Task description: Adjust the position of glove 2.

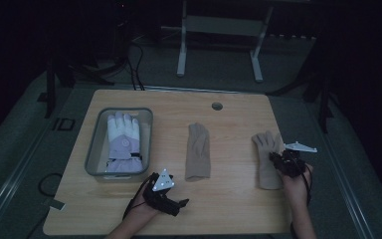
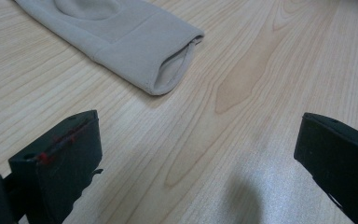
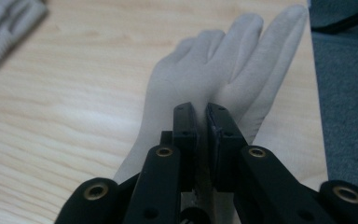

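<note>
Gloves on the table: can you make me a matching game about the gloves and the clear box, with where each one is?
Things:
1. white and purple glove
2. middle beige glove
3. right beige glove
4. clear box

Places or states:
A. pinched by the right gripper
B. lying flat alone at the table's centre
C. standing on the left part of the table, holding a glove
D. inside the box

Pairs: 1-D, 2-B, 3-A, 4-C
</note>
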`<state>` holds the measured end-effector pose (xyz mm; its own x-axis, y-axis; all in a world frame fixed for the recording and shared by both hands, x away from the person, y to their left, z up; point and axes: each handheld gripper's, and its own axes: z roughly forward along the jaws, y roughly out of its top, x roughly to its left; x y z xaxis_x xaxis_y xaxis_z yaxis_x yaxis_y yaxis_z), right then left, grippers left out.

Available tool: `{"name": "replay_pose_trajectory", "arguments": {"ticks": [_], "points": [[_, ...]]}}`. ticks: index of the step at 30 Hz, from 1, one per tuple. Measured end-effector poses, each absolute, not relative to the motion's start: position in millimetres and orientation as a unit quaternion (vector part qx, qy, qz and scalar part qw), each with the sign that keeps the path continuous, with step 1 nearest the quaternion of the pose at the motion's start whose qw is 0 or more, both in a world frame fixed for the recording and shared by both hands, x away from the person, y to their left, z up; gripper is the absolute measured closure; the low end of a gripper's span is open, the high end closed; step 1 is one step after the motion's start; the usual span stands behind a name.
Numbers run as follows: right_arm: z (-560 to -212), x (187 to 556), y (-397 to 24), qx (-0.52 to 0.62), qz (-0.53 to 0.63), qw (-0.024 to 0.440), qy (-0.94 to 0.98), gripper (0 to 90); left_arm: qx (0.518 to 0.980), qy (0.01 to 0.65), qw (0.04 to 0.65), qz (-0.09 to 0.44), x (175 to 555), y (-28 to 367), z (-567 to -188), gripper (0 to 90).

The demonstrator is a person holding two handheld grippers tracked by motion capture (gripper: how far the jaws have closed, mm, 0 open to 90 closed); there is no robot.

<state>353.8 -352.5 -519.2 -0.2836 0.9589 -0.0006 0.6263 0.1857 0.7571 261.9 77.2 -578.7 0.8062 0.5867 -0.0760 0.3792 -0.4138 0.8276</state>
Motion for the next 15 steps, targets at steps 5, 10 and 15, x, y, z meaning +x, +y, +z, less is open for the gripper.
{"name": "replay_pose_trajectory", "arguments": {"ticks": [5,10,15], "points": [[-504.5,352.4,-340.1,0.541,0.34,0.261,0.724,83.0,0.833,0.291,0.458,0.113,262.0,77.5,-578.6,1.1],[-489.7,353.4,-322.9,0.542,0.357,0.259,0.715,83.0,0.832,0.29,0.458,0.113,261.8,77.5,-578.7,1.1],[-480.3,354.0,-300.4,0.536,0.368,0.259,0.714,83.0,0.832,0.29,0.458,0.114,261.8,77.5,-578.6,1.1]]}}
